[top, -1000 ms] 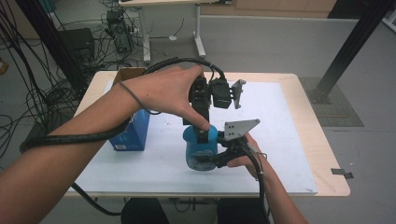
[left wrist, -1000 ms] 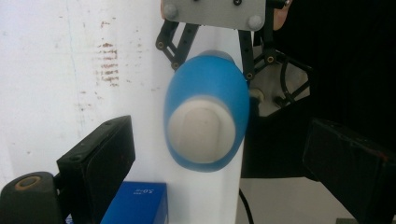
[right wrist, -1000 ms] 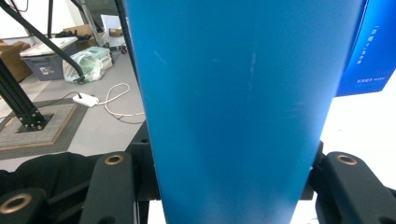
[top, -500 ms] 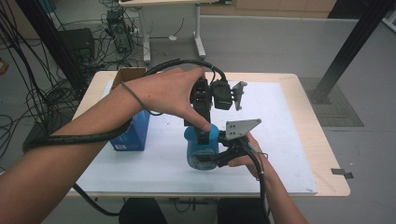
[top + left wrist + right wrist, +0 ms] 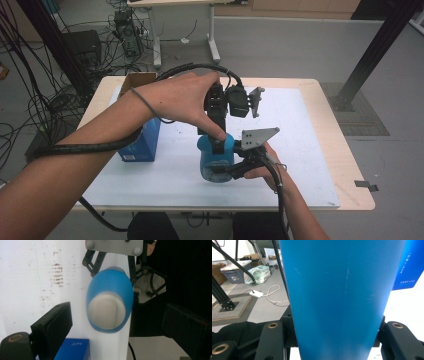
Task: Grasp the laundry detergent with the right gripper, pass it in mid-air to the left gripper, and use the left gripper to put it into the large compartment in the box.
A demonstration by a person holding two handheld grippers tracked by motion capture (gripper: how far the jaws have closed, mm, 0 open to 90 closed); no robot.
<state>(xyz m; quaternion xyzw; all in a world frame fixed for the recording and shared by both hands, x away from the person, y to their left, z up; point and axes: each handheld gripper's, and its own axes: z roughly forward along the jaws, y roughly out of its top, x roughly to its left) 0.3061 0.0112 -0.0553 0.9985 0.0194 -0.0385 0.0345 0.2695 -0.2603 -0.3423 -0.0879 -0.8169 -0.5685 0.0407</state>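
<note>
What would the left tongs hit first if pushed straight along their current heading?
Probably the grey cap of the blue bottle, centred between the open left tongs pointing down over it. The gap to it is unclear.

One blue bottle (image 5: 216,159), one blue box (image 5: 142,142), two hand-held grippers.

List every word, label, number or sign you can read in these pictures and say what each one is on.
Nothing reads with certainty.
White print on the blue box, right gripper view: two short lines of characters, too small and blurred to read.
White print on the same blue box in the left gripper view: a few characters, too blurred to quote.
Label low on the blue bottle, high view: too small to read.
Pale cap of the bottle: no text visible.
</note>
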